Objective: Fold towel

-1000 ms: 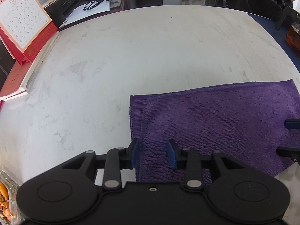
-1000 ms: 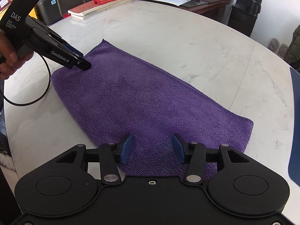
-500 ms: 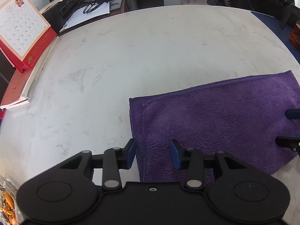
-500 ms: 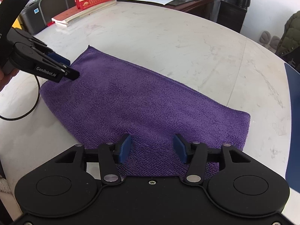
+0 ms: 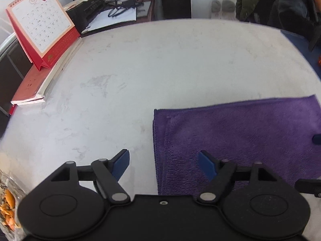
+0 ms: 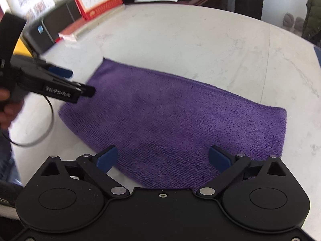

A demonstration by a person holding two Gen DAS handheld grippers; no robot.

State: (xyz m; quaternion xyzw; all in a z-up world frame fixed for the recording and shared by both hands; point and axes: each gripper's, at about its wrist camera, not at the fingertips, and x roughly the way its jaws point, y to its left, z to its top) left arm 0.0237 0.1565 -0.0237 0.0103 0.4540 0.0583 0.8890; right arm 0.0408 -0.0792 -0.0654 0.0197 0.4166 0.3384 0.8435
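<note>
Fingers spread wide on both of my tools, and neither one grips anything. Nearest in my left wrist view, the left gripper [image 5: 163, 163] hangs just above the table with its jaws far apart; its left blue pad [image 5: 120, 165] sits over bare marble, while the right one sits over the purple towel [image 5: 236, 140]. The towel's short left edge runs between the two pads. The towel lies flat on the white marble table [image 5: 160, 70], already folded into a long band, and a doubled layer shows along that left edge. My right gripper [image 6: 163, 158] is likewise open, its pads straddling the near long edge of the towel [image 6: 170, 120] at about the middle of the band. From that view I see the left gripper [image 6: 80, 84] off to the left, held in a hand [image 6: 8, 104], with its tips over the towel's left end; I cannot tell whether they touch the cloth. A black cable [image 6: 40, 132] loops down from it onto the table. Farther back on the left, a red desk calendar [image 5: 42, 26] stands on a stack of books [image 5: 40, 80] at the table's edge. Beyond the table, a person in a dark jacket [image 5: 291, 10] sits at the far right.
</note>
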